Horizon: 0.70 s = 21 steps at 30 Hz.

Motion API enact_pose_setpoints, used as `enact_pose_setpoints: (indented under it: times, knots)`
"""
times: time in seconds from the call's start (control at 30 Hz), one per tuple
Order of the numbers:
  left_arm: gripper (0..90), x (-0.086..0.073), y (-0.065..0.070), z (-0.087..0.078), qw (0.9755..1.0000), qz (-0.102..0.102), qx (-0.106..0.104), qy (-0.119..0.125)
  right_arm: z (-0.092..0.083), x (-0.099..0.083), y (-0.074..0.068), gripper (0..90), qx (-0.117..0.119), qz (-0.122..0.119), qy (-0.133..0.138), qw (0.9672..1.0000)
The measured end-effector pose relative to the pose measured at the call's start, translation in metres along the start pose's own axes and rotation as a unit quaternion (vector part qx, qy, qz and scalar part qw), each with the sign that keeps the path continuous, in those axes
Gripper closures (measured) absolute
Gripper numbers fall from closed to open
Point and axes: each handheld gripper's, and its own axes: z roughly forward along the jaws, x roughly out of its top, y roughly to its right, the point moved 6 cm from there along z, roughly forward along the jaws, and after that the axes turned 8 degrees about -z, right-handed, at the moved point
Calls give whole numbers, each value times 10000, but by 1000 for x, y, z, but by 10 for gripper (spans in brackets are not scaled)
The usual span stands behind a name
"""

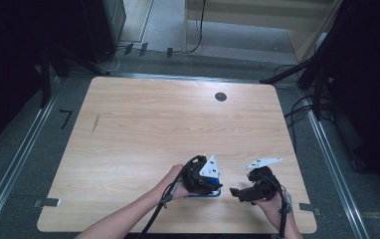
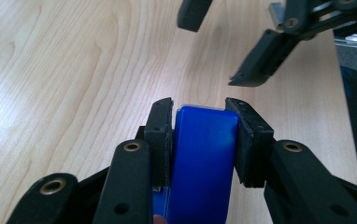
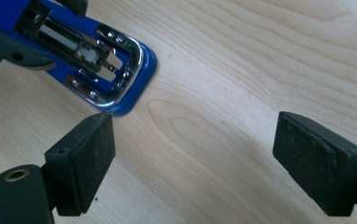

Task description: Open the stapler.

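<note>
A blue stapler [image 1: 209,193] lies near the table's front edge, right of centre. My left gripper [image 1: 204,180] is shut on it. In the left gripper view the two black pads [image 2: 160,135] press on both sides of the blue body [image 2: 202,154]. In the right gripper view the stapler's chrome-edged end [image 3: 113,70] sits at the upper left, just beyond the left fingertip. My right gripper [image 1: 236,192] stands open just to the right of the stapler, with bare wood between its fingers [image 3: 307,158]. That open gripper [image 2: 223,42] also appears at the top of the left gripper view.
The wooden table [image 1: 178,124] has a dark round hole [image 1: 221,96] at the back and a thin dark mark [image 1: 95,123] on the left. Metal clips [image 1: 47,202] sit at the front corners. Cables and stands surround the table.
</note>
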Motion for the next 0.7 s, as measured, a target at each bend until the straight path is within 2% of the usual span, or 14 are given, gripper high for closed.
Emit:
enact_pose_setpoints:
  times: [0.1, 0.13, 0.17, 0.23, 0.27, 0.37, 0.43, 0.47, 0.5, 0.7]
  knots:
    - [642, 0, 0, -4, 10000, 31, -21, 60, 0, 3, -2, 205, 14, 29, 134, 9999]
    - [643, 0, 0, -4, 10000, 40, -20, 66, -1, 8, -3, 258, 37, 55, 295, 9995]
    - [643, 0, 0, -5, 10000, 47, -24, 73, -1, 8, -3, 258, 37, 55, 295, 9995]
    - [644, 0, 0, -6, 9999, 74, -40, 93, 0, 15, -8, 363, 130, 129, 538, 9984]
    - [644, 0, 0, -6, 9999, 74, -40, 93, 0, 15, -8, 363, 130, 129, 538, 9984]
    - [644, -1, 1, -8, 9999, 72, -51, 123, 4, 22, -13, 464, 279, 170, 672, 9972]
    - [644, -1, 1, -10, 9998, 101, -75, 146, 11, 27, -19, 543, 294, 106, 666, 9973]
    - [644, -1, 1, -10, 9998, 101, -75, 146, 11, 27, -19, 543, 294, 106, 666, 9973]
    - [644, -1, 2, -11, 9998, 91, -74, 169, 15, 30, -24, 569, 312, -2, 605, 9977]
    - [646, -2, 2, -14, 9997, 142, -66, 205, 22, 34, -31, 648, 311, -118, 552, 9979]
